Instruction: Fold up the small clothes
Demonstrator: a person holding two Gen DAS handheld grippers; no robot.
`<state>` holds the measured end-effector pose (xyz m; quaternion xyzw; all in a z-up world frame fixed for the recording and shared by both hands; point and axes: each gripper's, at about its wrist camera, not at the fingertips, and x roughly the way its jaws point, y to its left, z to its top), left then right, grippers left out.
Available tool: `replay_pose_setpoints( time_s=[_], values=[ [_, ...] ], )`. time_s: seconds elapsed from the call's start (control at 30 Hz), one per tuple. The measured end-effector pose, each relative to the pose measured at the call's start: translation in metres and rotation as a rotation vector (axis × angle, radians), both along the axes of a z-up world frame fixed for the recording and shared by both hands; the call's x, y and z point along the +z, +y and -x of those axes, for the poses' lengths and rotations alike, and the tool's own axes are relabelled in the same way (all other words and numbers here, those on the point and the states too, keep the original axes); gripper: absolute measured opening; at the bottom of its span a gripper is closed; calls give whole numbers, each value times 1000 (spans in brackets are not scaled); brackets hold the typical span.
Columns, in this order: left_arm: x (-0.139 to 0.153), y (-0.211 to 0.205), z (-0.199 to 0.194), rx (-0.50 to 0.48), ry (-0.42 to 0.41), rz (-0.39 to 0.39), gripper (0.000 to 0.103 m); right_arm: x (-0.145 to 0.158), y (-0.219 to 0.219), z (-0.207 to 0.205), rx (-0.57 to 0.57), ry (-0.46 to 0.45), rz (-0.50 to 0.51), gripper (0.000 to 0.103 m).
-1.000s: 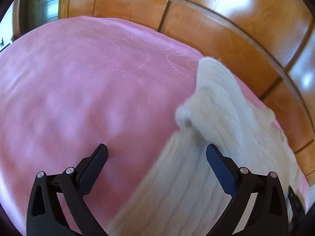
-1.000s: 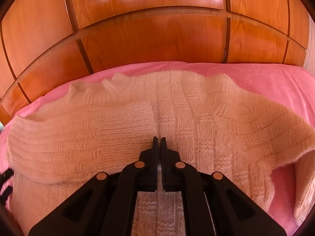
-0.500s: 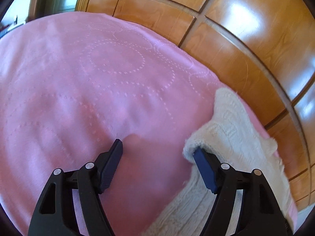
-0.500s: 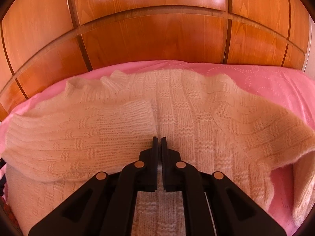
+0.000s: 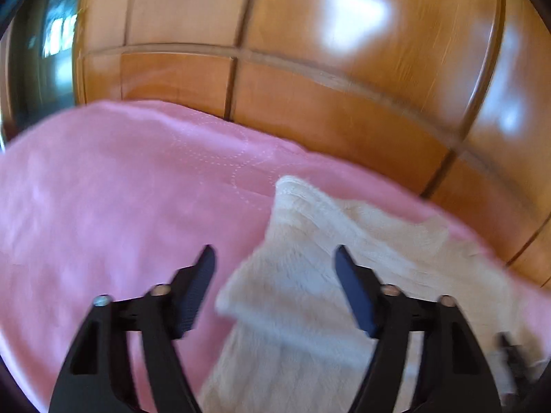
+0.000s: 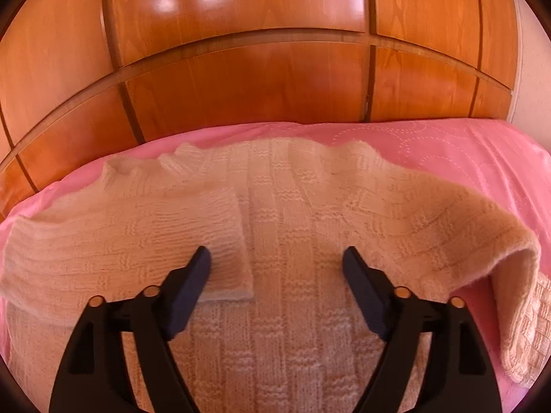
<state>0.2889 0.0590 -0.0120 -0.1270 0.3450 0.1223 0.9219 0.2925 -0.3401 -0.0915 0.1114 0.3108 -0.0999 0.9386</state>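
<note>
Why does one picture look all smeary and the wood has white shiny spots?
Left wrist view: motion blur smears the cream sweater, the pink blanket and the wooden panels, with a big white glare patch. Right wrist view: sharp, knit stitches clear, smaller glare spots up top. Both bend straight panel lines: fisheye distortion.

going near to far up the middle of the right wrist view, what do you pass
right gripper, open → cream knitted sweater lying flat → pink bedspread → wooden panelled wall
</note>
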Motion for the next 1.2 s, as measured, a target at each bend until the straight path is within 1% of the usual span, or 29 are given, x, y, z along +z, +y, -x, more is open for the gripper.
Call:
replay_pose_setpoints(
  time_s=[0.03,0.07,0.1,0.13,0.17,0.27,0.33,0.43,0.5,0.57,0.6,0.67,0.7,0.73,0.77,0.83,0.87,0.93,1.0,1.07,1.13,1.17,1.2],
  values=[
    [-9,4,-15,12,51,-22,54,0,-1,0,-5,1,-6,81],
    [-21,12,-28,29,104,-14,54,-1,-4,1,-13,2,-15,83],
    [-30,18,-31,33,129,0,54,-1,-6,1,-18,5,-24,86],
    [-38,24,-32,22,128,26,55,-2,-8,0,-20,16,-30,87],
    [-41,28,-29,16,103,49,55,-3,-8,-2,-20,29,-29,87],
    [-45,41,-21,24,60,138,55,-5,-2,-7,-30,67,19,88],
    [-47,46,-18,28,43,170,55,-6,0,-9,-33,79,36,89],
    [-47,47,-14,25,38,183,56,-7,1,-10,-34,87,34,90],
    [-42,45,-11,19,35,177,61,-9,0,-11,-34,89,30,91],
    [-36,42,1,44,47,160,79,-9,1,-11,-35,89,27,91],
    [-31,40,14,77,46,152,82,-9,0,-11,-35,87,25,91],
    [-26,36,40,112,14,176,88,-9,0,-8,-39,74,22,91],
    [-25,32,54,104,-3,199,89,-8,-2,-7,-41,66,20,91],
    [-25,25,65,75,-12,212,91,-8,-2,-6,-44,60,19,91],
    [-27,23,68,56,-15,212,93,-7,-2,-4,-49,53,21,91],
    [-35,13,83,4,-18,206,94,-4,-2,-1,-65,41,31,91],
    [-38,11,85,-10,-18,218,94,-2,-2,2,-77,33,38,92],
    [-43,14,86,-28,-15,261,94,1,-4,9,-98,12,41,96],
    [-50,17,79,-27,23,277,94,3,-6,17,-101,-6,16,98],
    [-49,16,78,-32,25,261,95,1,-13,29,-104,-11,-42,98],
    [-48,16,79,-35,28,253,96,-3,-26,42,-106,-17,-131,98],
    [-48,17,79,-38,29,255,96,-2,-31,52,-107,-32,-173,96],
    [-48,18,79,-40,29,256,97,-1,-38,66,-112,-60,-226,89]
  ],
)
